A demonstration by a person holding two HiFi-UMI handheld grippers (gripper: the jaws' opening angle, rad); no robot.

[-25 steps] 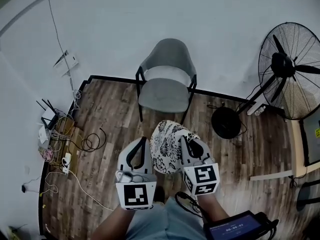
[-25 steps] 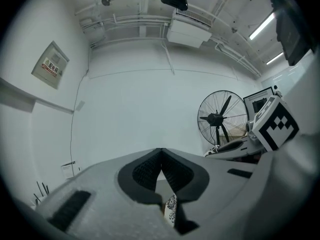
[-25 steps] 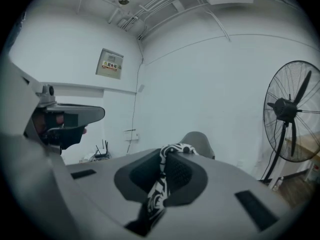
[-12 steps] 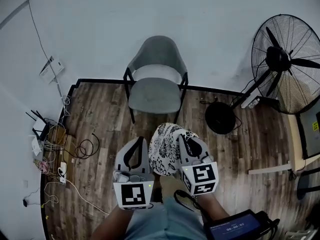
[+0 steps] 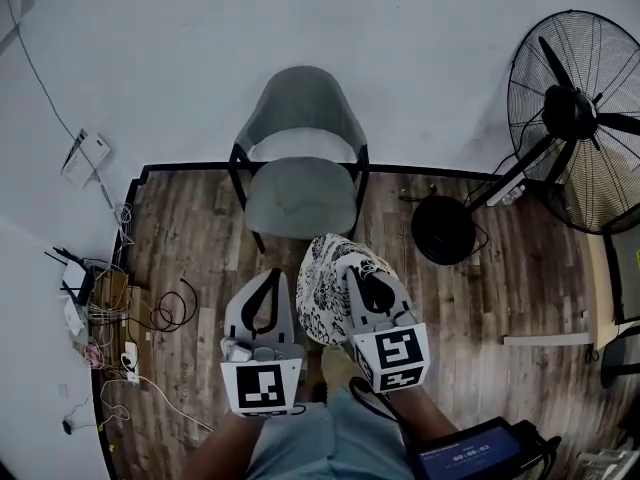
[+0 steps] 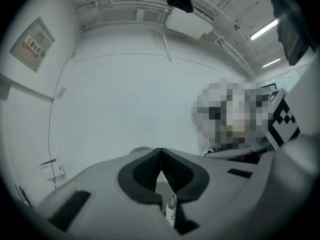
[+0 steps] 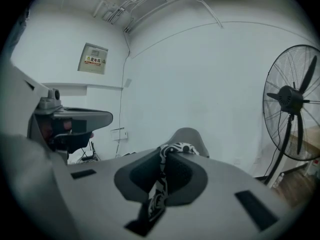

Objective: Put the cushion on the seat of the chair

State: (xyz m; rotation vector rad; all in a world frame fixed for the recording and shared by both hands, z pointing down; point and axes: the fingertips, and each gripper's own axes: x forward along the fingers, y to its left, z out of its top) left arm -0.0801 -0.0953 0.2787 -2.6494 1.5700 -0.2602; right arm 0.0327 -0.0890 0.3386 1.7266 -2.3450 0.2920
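Note:
A grey chair (image 5: 300,138) stands against the white wall, its seat (image 5: 298,198) bare. A black-and-white patterned cushion (image 5: 328,286) hangs just in front of the seat, held between my two grippers. My right gripper (image 5: 368,286) is shut on the cushion's right side, and the fabric (image 7: 161,189) shows pinched between its jaws (image 7: 167,151), with the chair back (image 7: 190,136) beyond. My left gripper (image 5: 265,303) is at the cushion's left edge. Its jaws (image 6: 160,154) meet at the tips, with a strip of cushion fabric (image 6: 171,209) caught lower between them.
A tall standing fan (image 5: 575,118) with a round black base (image 5: 445,230) is to the right of the chair. Routers and tangled cables (image 5: 100,313) lie on the wooden floor at the left wall. A small screen device (image 5: 470,458) hangs at the person's waist.
Both grippers have carried the cushion forward. In the head view the chair has shifted left and now sits closer to the cushion's front edge.

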